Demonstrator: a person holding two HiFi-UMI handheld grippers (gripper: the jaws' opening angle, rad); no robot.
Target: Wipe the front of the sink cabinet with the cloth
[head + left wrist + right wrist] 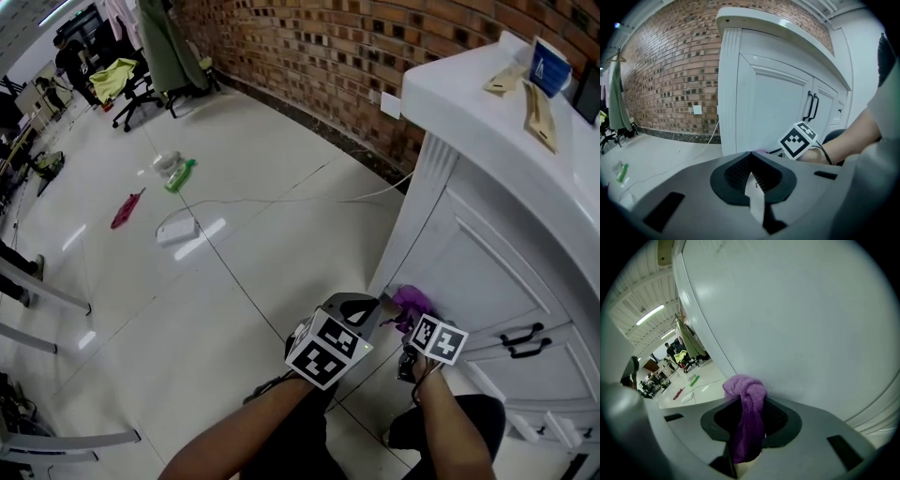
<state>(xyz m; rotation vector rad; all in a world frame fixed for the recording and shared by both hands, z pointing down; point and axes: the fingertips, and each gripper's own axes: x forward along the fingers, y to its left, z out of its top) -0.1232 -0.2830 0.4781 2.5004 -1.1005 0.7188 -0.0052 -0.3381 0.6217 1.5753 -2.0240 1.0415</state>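
**A:** Where's the cloth (pixel 412 302) from where you stand?

**B:** Low down at the sink cabinet (pixel 487 253), near its left corner post. Looking down from the person's head, that's about five o'clock. It's a purple bunch, right up against the white door panel.

**A:** Who's got it?

**B:** The right gripper (pixel 405 317). In its own view the jaws are clamped on the cloth (pixel 746 413). One end is knotted up above the right gripper (pixel 751 397) and the rest hangs down between the pads. The door panel (pixel 797 324) fills everything behind it.

**A:** And the other one?

**B:** The left gripper (pixel 373 307) sits just beside the cloth, at its nine o'clock. Its jaws are closed tip to tip with nothing between them; you can see that in the left gripper (pixel 751 157) view. It points at the cabinet front (pixel 773 103).

**A:** Anything else about?

**B:** Two black handles (pixel 525 339) at three o'clock of the cloth. A green bottle (pixel 180 175) lies on the floor (pixel 234 309) out at ten o'clock. A white cable (pixel 281 199) trails towards the brick wall (pixel 337 56).
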